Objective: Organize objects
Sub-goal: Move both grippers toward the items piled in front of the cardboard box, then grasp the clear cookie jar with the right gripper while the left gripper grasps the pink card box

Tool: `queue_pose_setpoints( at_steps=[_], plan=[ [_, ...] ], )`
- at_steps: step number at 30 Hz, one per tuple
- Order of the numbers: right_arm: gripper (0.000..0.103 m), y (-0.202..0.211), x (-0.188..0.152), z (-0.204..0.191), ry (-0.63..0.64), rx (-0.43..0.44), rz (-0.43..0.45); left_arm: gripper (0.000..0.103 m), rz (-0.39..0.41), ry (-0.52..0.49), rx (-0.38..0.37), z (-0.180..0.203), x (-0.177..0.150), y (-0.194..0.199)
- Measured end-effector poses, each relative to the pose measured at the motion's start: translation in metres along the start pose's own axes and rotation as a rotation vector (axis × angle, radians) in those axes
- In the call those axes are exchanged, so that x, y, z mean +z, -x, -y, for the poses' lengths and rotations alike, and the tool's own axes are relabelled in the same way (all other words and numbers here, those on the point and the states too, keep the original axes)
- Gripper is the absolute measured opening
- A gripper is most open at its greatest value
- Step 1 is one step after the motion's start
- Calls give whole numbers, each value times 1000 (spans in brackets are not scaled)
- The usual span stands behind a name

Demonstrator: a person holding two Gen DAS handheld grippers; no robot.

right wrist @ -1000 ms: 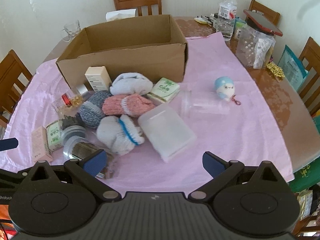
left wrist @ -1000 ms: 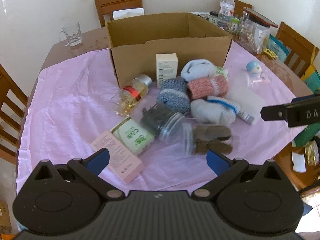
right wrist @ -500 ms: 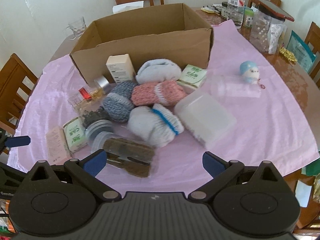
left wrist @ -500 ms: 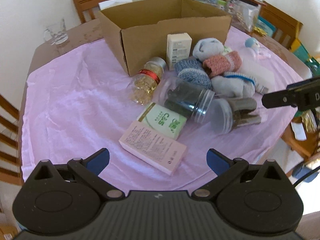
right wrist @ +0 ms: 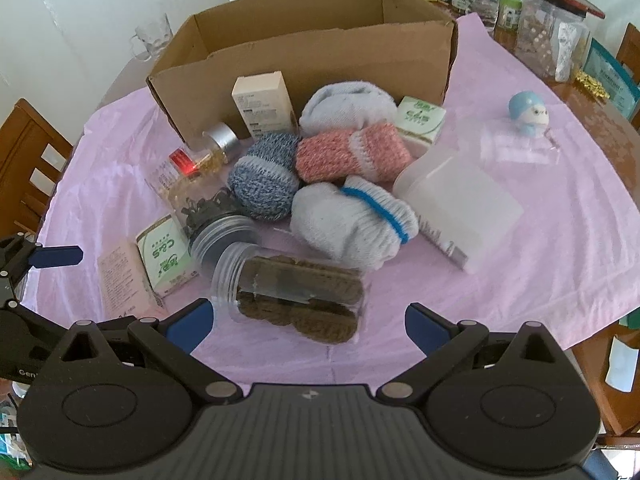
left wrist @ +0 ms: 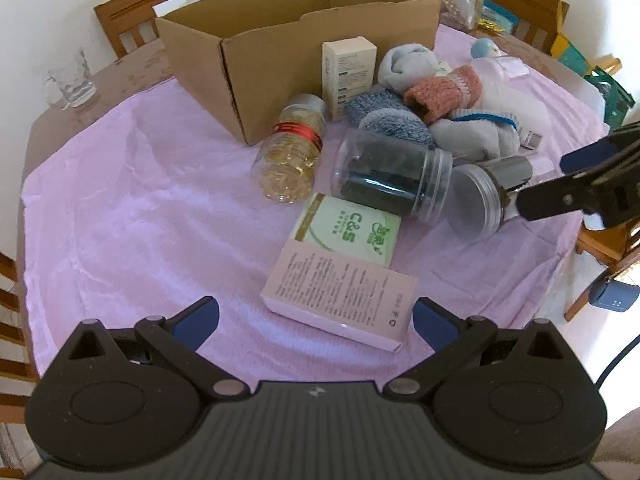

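Our left gripper [left wrist: 314, 322] hangs with its jaws spread wide and nothing between them, low over the near edge of the pink cloth [left wrist: 132, 216], with the pink box [left wrist: 340, 294] lying flat just ahead of its blue fingertips [left wrist: 196, 320]. Touching the far side of that box is a green tissue pack [left wrist: 348, 230]. Beyond it lie a clear jar of dark contents [left wrist: 390, 178] on its side and a bottle of golden bits [left wrist: 292, 152] with a red band, also on its side.

Our right gripper [right wrist: 306, 326] is likewise wide open and empty. Right in front of it lies a clear jar of brown discs [right wrist: 296, 300], tipped over with its mouth toward the left. Behind that jar sits a white sock bundle with a blue stripe [right wrist: 352, 222], and past it a blue-grey bundle [right wrist: 262, 176], a pink bundle [right wrist: 352, 154] and a pale bundle [right wrist: 346, 110], all pressed together. A frosted plastic container [right wrist: 460, 200] lies to the right of the socks, and a small blue-capped figure [right wrist: 528, 114] stands well apart farther right.

The open cardboard box [right wrist: 304, 46] stands at the back of the cloth, with a cream carton [right wrist: 262, 102] upright against its front wall and a second green tissue pack [right wrist: 422, 120] near its right corner. We cannot see the floor of the box. A glass mug [left wrist: 74, 80] rests on the bare table [left wrist: 132, 64] to the left.
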State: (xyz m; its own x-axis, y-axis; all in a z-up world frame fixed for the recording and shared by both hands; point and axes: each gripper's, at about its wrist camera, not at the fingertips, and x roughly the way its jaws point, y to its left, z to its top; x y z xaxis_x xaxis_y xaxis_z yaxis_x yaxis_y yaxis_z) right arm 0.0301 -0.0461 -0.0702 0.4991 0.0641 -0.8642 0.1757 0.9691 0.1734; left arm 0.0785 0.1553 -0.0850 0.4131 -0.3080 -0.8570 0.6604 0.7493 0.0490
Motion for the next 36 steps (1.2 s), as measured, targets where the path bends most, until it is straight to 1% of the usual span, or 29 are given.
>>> queue_pose_setpoints(
  at_steps=[5,12,14,16,18,20,22,24,28,36],
  plan=[
    [103,-11,4,-8,-6,-12,-4,102,1,-49,-30,-1,0,-7],
    [103,-26,6,-16,-13,-41,-14,100,24,-65,-78,-4,2,-15],
    [103,-29,6,-17,-22,-51,-16,98,28,-64,-89,-5,3,-16],
    [103,-29,5,-17,-35,-51,-11,93,31,-63,-107,-5,3,-17],
    [103,-28,5,-17,-48,-59,-7,92,35,-70,-123,-5,4,-17],
    [103,-28,5,-17,-53,-65,-2,91,40,-80,-128,-3,4,-17],
    [103,-27,5,-18,-49,-80,-1,86,42,-86,-135,-3,5,-18],
    [102,-26,5,-19,-37,-90,7,86,41,-83,-139,-3,5,-18],
    [95,-25,6,-19,-26,-86,2,85,40,-69,-148,-6,5,-18],
    [95,-22,8,-21,-8,-109,-14,85,33,-47,-150,-9,7,-15]
  ],
)
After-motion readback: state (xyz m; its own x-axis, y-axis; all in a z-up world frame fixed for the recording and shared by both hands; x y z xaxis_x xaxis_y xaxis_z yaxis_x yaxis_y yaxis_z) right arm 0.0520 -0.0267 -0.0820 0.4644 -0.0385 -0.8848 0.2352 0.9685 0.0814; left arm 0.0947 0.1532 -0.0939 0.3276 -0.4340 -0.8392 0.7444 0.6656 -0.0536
